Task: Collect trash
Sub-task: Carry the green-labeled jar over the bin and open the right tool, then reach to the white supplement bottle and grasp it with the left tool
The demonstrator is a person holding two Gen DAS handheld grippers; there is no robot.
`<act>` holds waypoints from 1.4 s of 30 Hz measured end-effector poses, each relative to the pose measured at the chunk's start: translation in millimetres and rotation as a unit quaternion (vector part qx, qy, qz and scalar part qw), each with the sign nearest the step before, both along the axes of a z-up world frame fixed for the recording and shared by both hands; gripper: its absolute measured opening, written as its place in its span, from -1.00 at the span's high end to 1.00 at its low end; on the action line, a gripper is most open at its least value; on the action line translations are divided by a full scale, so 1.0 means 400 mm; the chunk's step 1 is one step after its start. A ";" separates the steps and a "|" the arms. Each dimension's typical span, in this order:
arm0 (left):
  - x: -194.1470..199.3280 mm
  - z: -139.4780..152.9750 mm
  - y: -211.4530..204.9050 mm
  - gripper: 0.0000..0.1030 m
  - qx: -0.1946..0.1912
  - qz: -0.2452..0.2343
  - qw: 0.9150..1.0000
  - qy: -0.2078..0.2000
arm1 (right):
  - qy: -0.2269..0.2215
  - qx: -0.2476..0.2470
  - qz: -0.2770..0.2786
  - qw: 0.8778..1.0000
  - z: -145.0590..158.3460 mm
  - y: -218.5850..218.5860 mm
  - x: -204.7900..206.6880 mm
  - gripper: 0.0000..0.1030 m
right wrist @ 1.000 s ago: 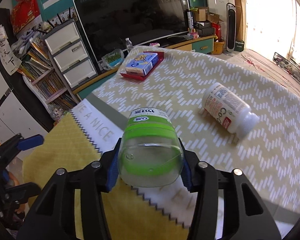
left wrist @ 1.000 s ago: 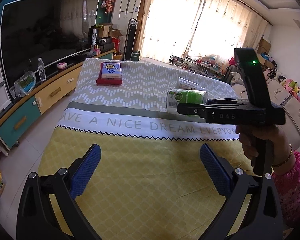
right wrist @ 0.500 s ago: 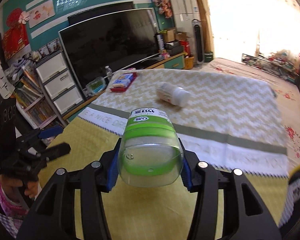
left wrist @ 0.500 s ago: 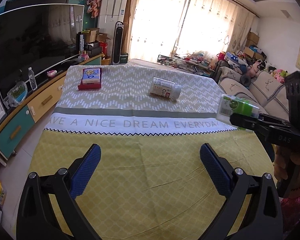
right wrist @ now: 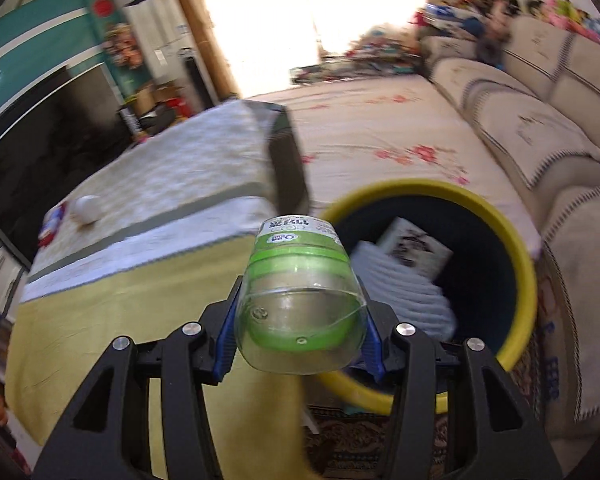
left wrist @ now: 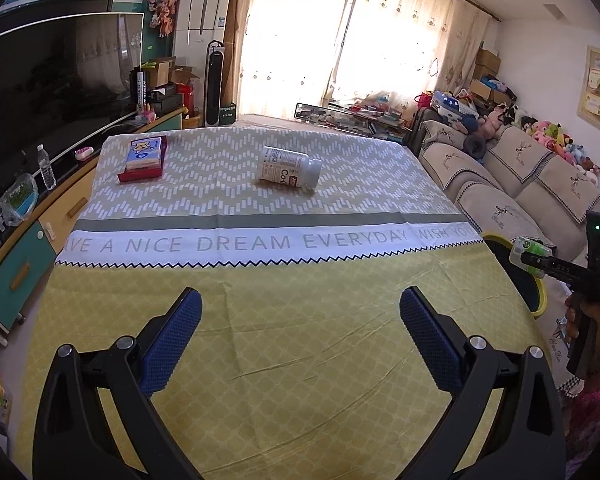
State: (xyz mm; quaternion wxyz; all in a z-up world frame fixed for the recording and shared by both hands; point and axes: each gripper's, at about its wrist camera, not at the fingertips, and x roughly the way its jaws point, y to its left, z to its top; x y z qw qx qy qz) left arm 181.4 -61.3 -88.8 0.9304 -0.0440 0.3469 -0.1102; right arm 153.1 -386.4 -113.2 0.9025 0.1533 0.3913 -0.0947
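My right gripper (right wrist: 300,332) is shut on a clear bottle with a green label (right wrist: 300,292) and holds it past the table's right edge, at the near rim of a yellow-rimmed dark bin (right wrist: 516,252). The bin holds a white box and pale wrapping. In the left wrist view the same bottle (left wrist: 530,249) and bin (left wrist: 538,300) show at far right. My left gripper (left wrist: 300,332) is open and empty above the yellow part of the tablecloth. A white pill bottle (left wrist: 290,168) lies on its side at the table's far middle.
A tissue box on a red tray (left wrist: 144,158) sits at the table's far left. A TV cabinet (left wrist: 28,232) runs along the left, a sofa (left wrist: 520,184) along the right. The bin stands on a patterned rug (right wrist: 364,436) between table and sofa.
My right gripper has swung right with the green-label bottle, from over the table to over the bin's rim. The left gripper stays open, drawn back slightly.
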 end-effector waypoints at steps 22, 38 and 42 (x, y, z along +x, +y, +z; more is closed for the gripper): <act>0.181 -0.008 -0.067 -0.90 0.050 -0.028 0.998 0.016 | -0.005 -0.009 -0.103 0.995 -0.049 -0.087 -0.025 -0.26; 0.520 -0.070 -0.109 -0.90 0.069 -0.067 0.993 0.068 | -0.006 -0.008 -0.087 0.996 -0.036 -0.055 -0.012 -0.27; 0.609 -0.107 -0.135 -0.90 0.089 -0.056 0.991 0.078 | -0.004 -0.008 -0.081 0.997 -0.036 -0.051 0.000 -0.27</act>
